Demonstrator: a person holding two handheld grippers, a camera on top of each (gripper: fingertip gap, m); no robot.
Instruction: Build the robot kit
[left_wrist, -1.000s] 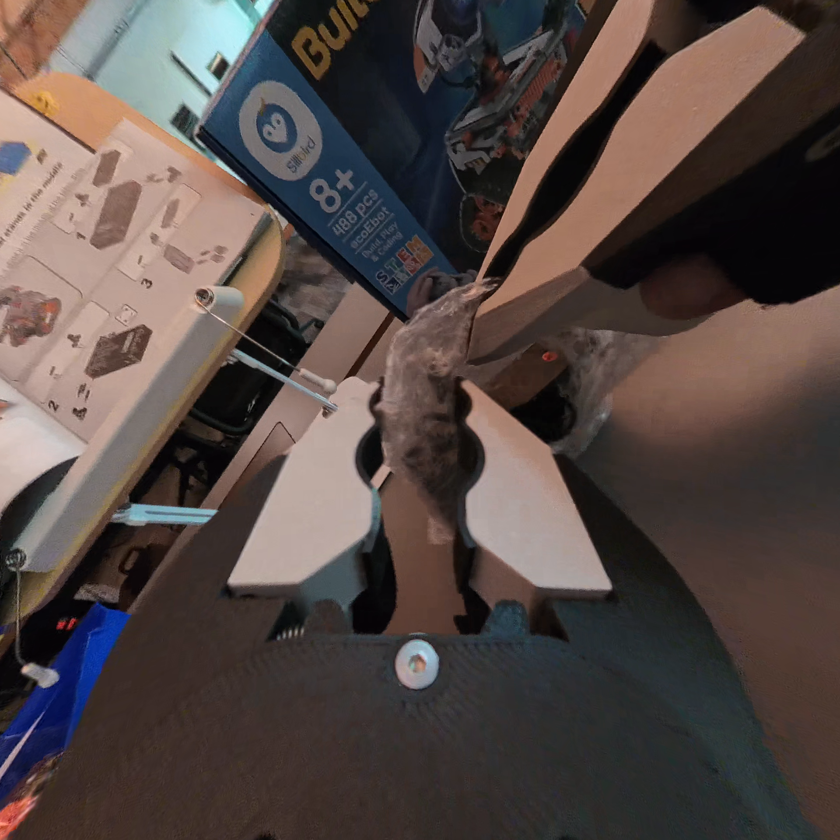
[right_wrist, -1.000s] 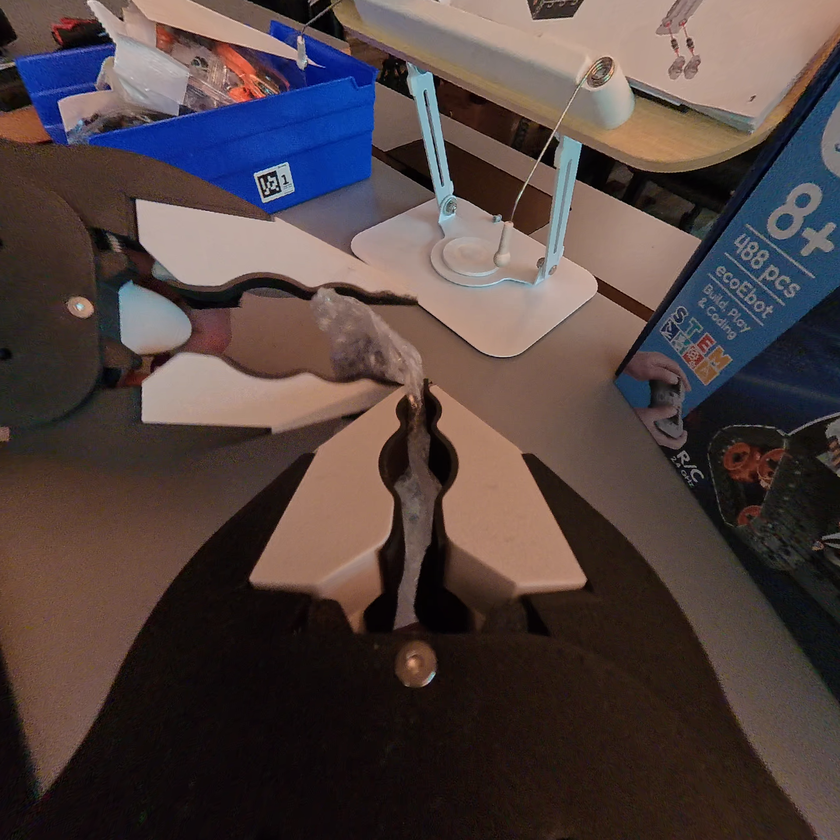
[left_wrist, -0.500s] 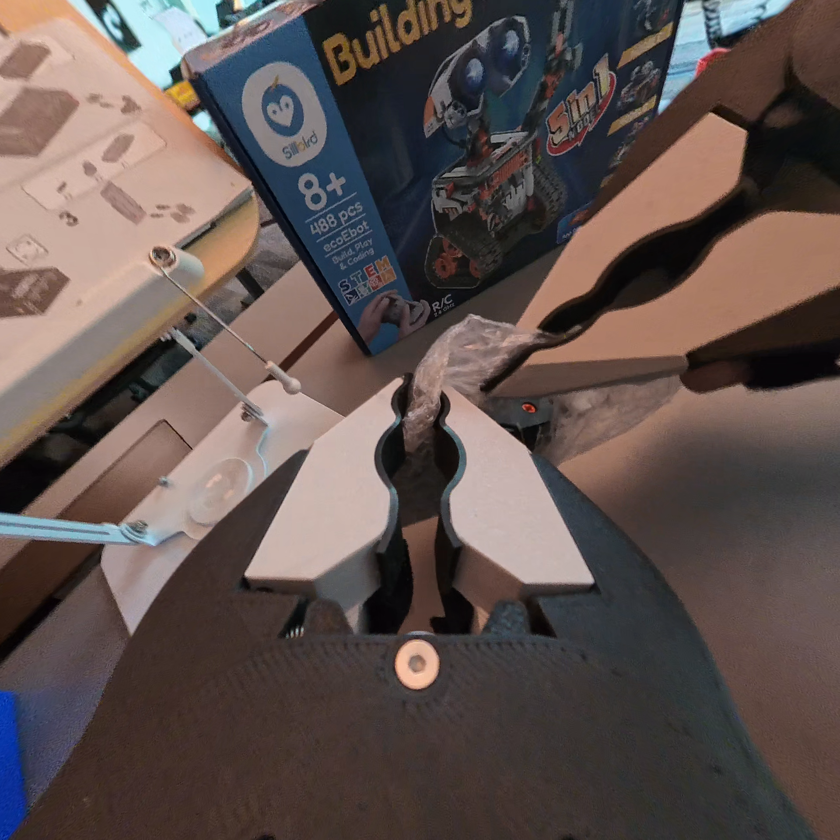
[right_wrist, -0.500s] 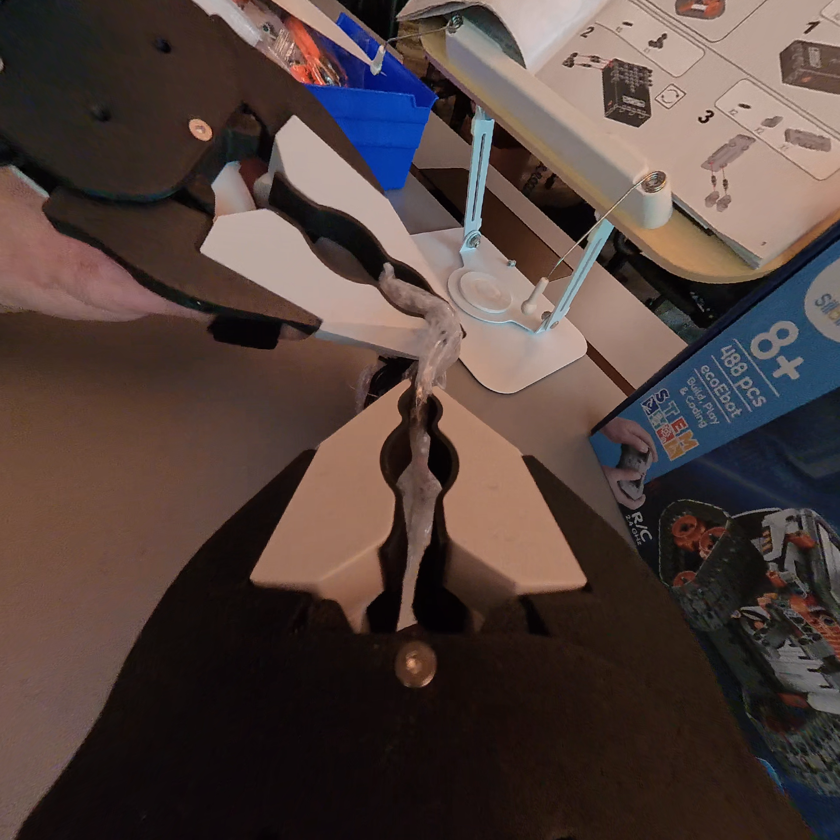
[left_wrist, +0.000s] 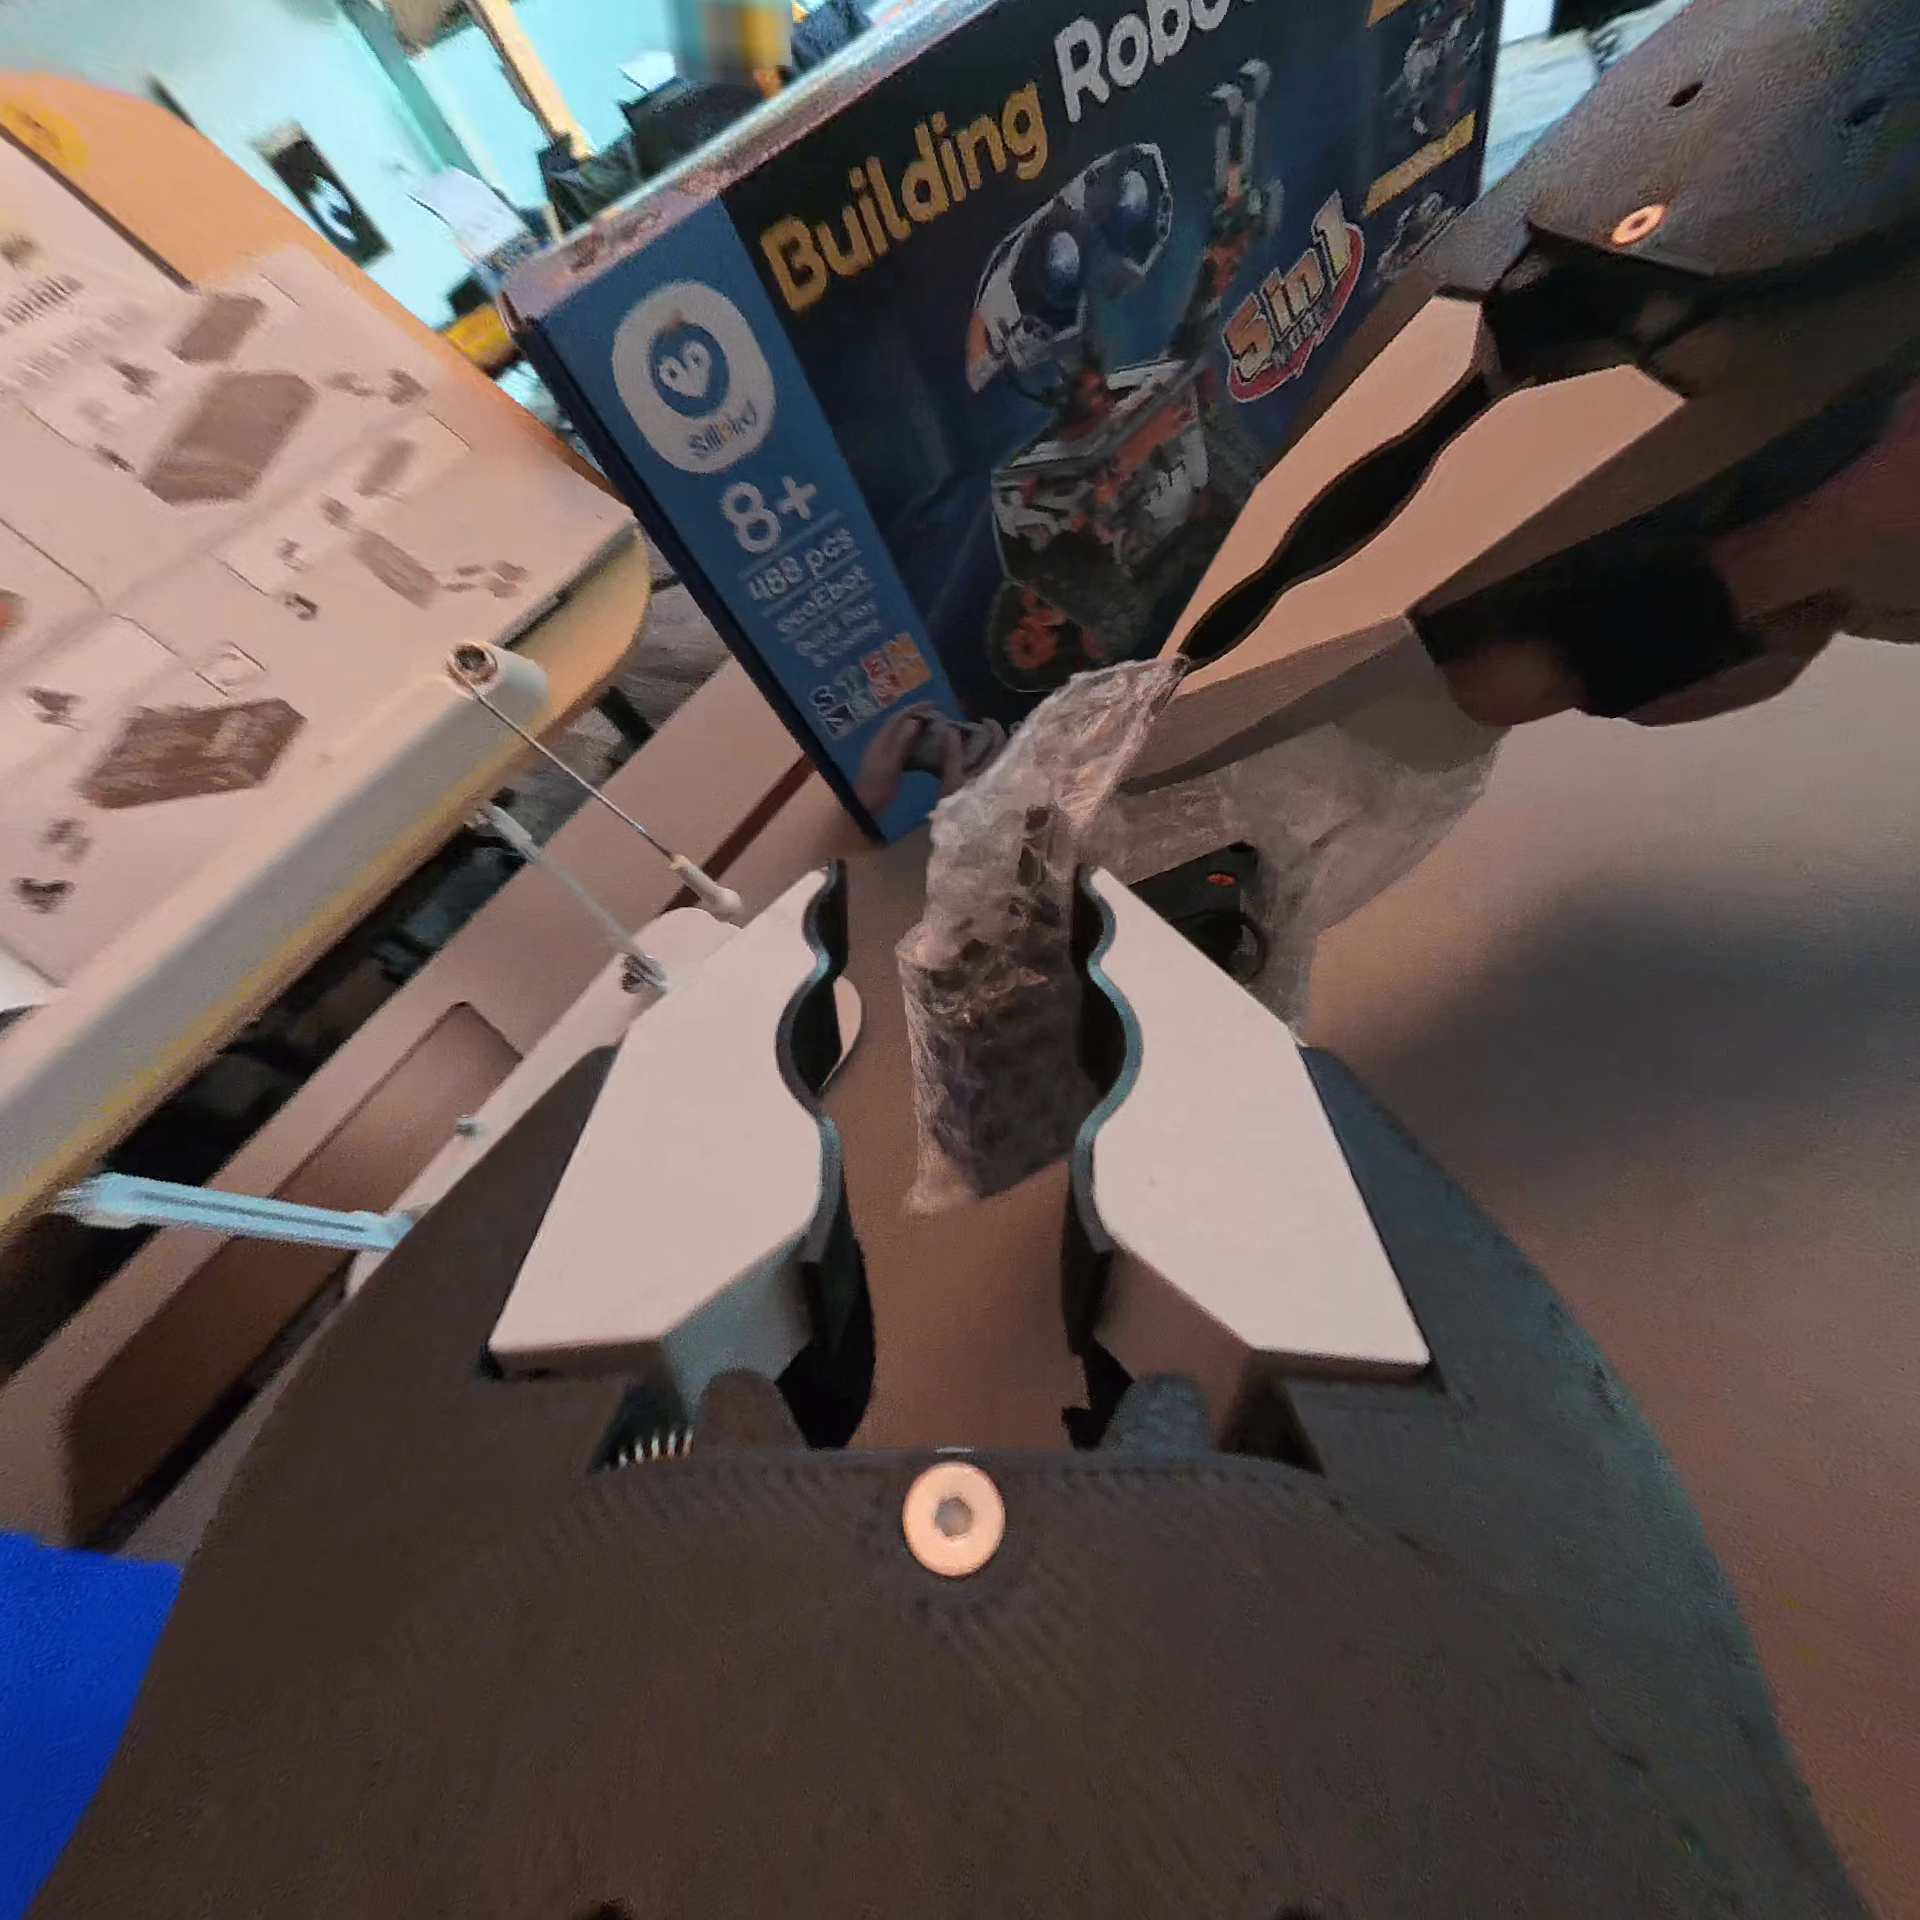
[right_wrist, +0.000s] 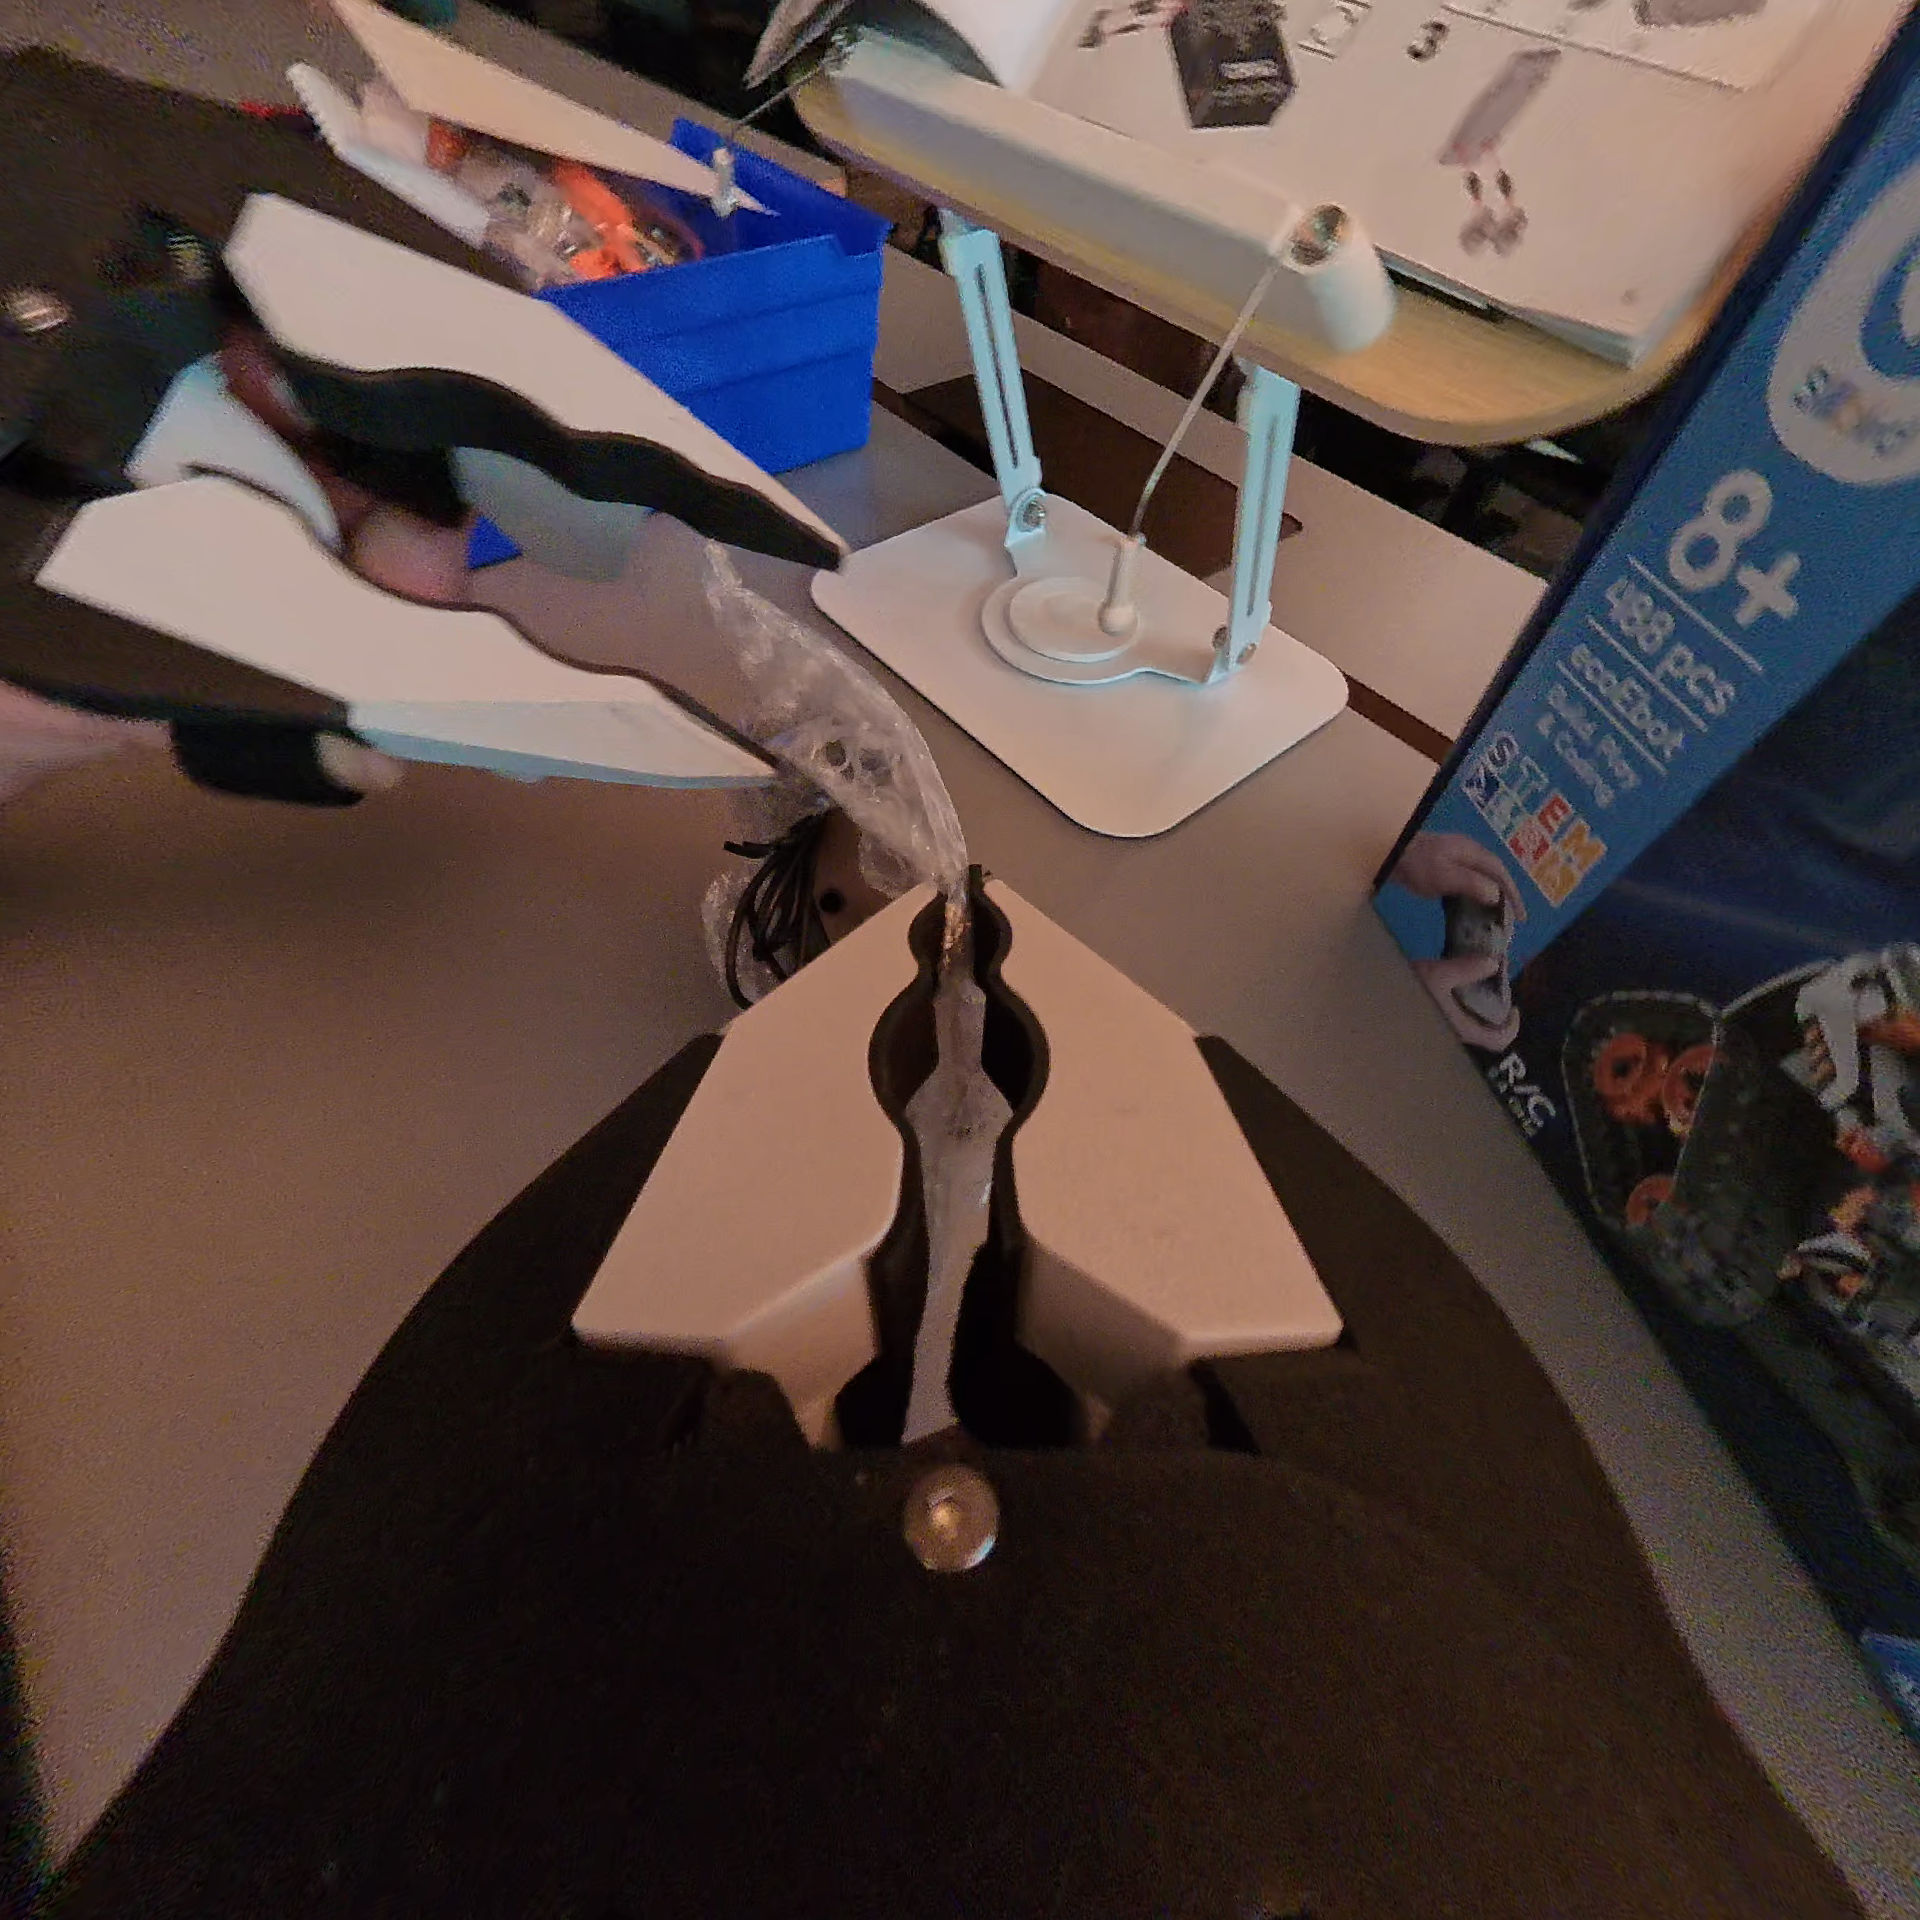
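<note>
left gripper (left_wrist: 956, 894): fingers spread, plastic bag (left_wrist: 997, 1018) loose between them, against the 3 o'clock finger | right gripper (right_wrist: 966, 894): pressed together, pinching bag edge | bag hangs over grey table (right_wrist: 260, 1018), 12 o'clock of right tips | advice: left should close fully on film before pulling.

**Two hand-held tools, tips close together**

The left tool (left_wrist: 956, 914) has its two white fingers spread apart, tips not meeting. The right tool (right_wrist: 971, 894) has its fingers pressed nearly together at the tips. A person's fingers (left_wrist: 1621, 665) wrap the right tool's black handle. The tools' tips point toward each other.
</note>
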